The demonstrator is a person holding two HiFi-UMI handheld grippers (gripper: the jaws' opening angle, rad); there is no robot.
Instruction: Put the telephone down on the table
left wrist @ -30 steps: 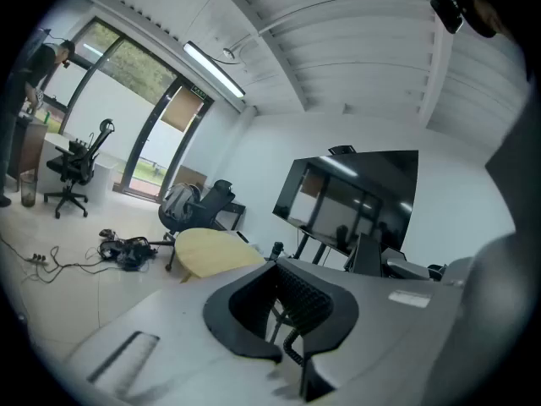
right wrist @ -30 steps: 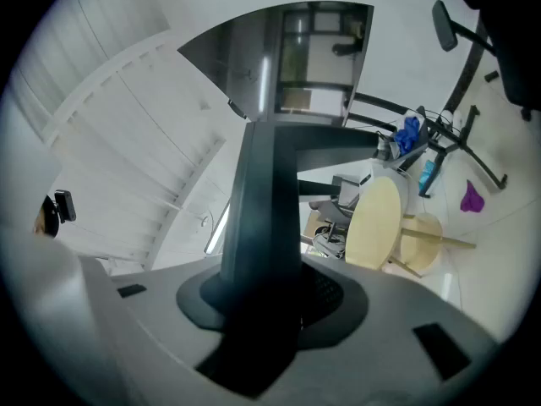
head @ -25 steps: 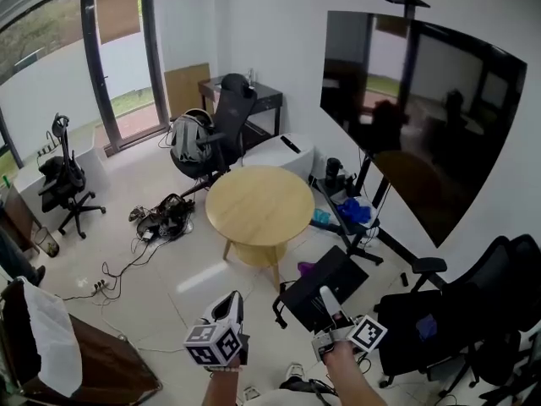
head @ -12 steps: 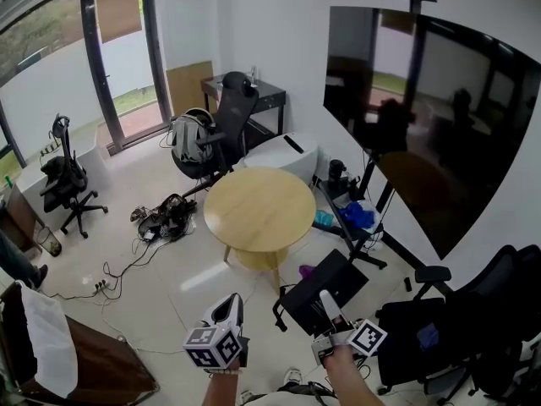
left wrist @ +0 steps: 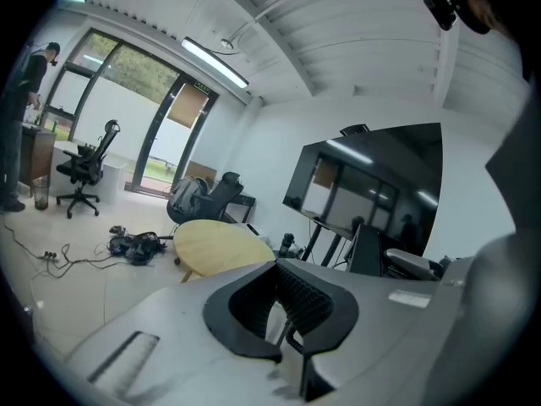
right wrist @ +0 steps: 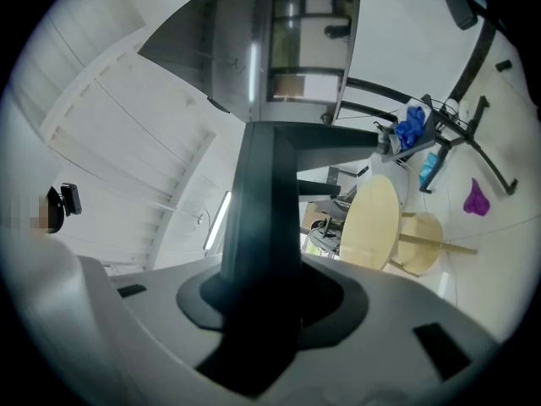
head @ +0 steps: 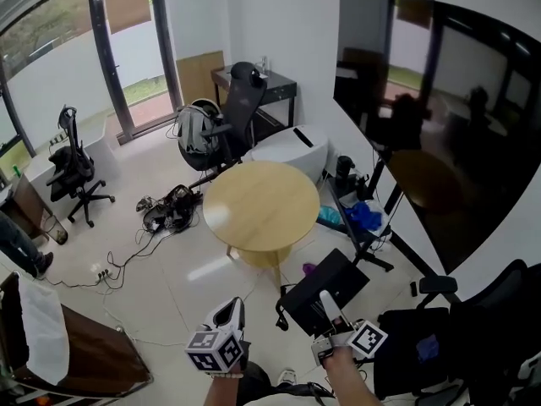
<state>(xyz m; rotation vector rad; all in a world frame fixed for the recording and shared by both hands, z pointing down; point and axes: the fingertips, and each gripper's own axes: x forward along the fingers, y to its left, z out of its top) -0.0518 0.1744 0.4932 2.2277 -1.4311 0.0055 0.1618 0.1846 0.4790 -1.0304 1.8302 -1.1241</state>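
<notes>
A round wooden table (head: 260,205) stands in the middle of the room, ahead of both grippers; it also shows as the pale disc of the table (left wrist: 220,245) and the table (right wrist: 372,222). My right gripper (head: 326,309) is low in the head view, shut on a dark flat telephone (right wrist: 266,184) that rises out of its jaws. In the head view I cannot separate the telephone from the black shape behind the gripper. My left gripper (head: 226,318) is beside it, jaws together with nothing between them. Both are held in the air, short of the table.
A black office chair (head: 241,100) with a bag stands behind the table. Cables (head: 169,210) lie on the floor to its left. A large dark screen (head: 439,117) on a stand fills the right. Another black chair (head: 473,328) sits at the lower right.
The room has shifted slightly as I come a little closer to the table. Both grippers keep their places low in the view. The right gripper's hold on the telephone is unchanged.
</notes>
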